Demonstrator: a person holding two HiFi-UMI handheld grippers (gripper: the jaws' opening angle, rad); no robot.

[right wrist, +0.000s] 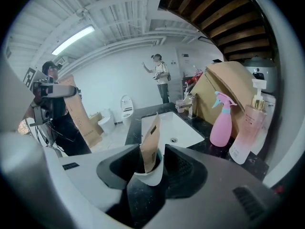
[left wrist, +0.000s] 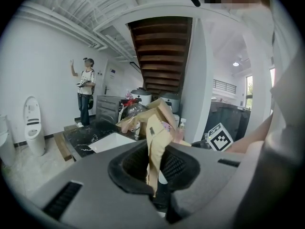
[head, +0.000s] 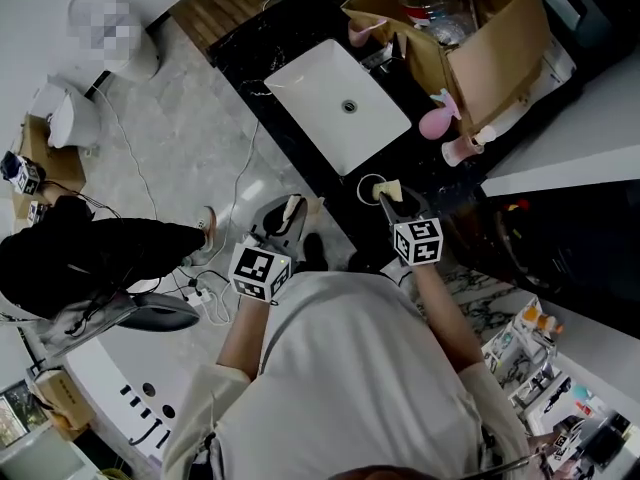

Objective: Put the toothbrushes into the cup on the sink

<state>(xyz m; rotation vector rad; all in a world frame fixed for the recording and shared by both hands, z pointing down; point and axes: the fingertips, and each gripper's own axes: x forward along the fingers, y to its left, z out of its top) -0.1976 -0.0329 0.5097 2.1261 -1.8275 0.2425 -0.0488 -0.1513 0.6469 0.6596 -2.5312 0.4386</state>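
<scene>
A white cup stands on the black counter's near end, with one tan paper-wrapped toothbrush upright in it. My right gripper is right at the cup. In the right gripper view the cup and its toothbrush sit between the wide-apart jaws of the right gripper, with gaps on both sides of the packet. My left gripper hangs off the counter's edge to the left, shut on a second paper-wrapped toothbrush that sticks up between its pads.
The white sink basin lies beyond the cup. A pink spray bottle, a pump bottle and an open cardboard box stand to the right. A person in black crouches on the floor at left.
</scene>
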